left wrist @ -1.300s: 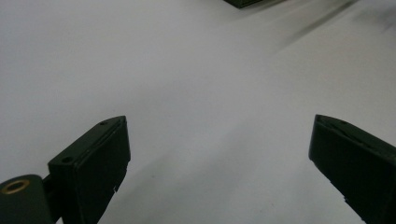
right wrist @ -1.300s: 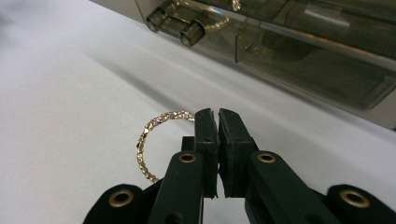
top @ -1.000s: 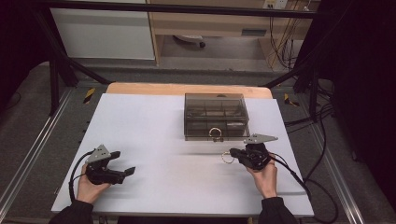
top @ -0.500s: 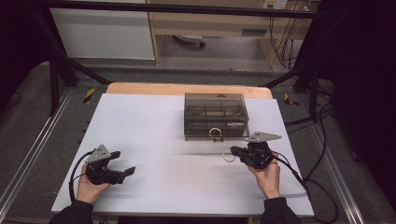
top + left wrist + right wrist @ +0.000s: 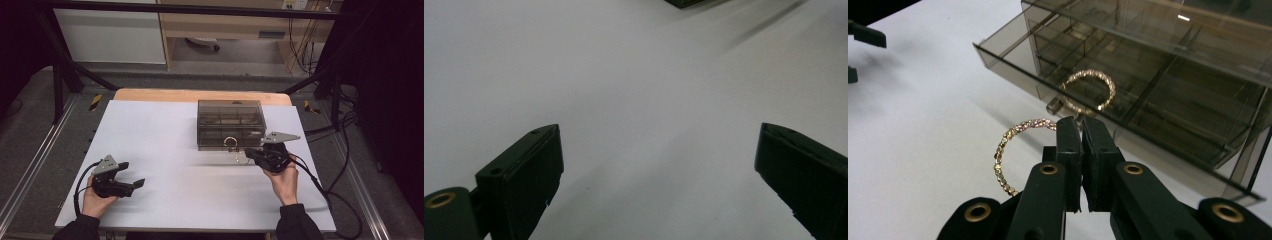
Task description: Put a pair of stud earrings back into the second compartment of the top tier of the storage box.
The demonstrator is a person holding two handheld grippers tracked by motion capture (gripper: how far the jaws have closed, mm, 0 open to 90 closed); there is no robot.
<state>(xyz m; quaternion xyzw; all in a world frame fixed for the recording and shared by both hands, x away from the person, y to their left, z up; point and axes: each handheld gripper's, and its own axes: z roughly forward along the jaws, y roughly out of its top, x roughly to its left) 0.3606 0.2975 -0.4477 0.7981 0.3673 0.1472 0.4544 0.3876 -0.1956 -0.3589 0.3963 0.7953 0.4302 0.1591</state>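
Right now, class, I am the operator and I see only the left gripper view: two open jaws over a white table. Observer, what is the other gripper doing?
Observer: The right gripper is shut on a gold beaded bracelet.
Operator: Where is it on the table?
Observer: Just in front of the smoky box, whose drawer is pulled out.
Operator: Is anything in that drawer?
Observer: A second gold bracelet lies inside it, near the front wall.
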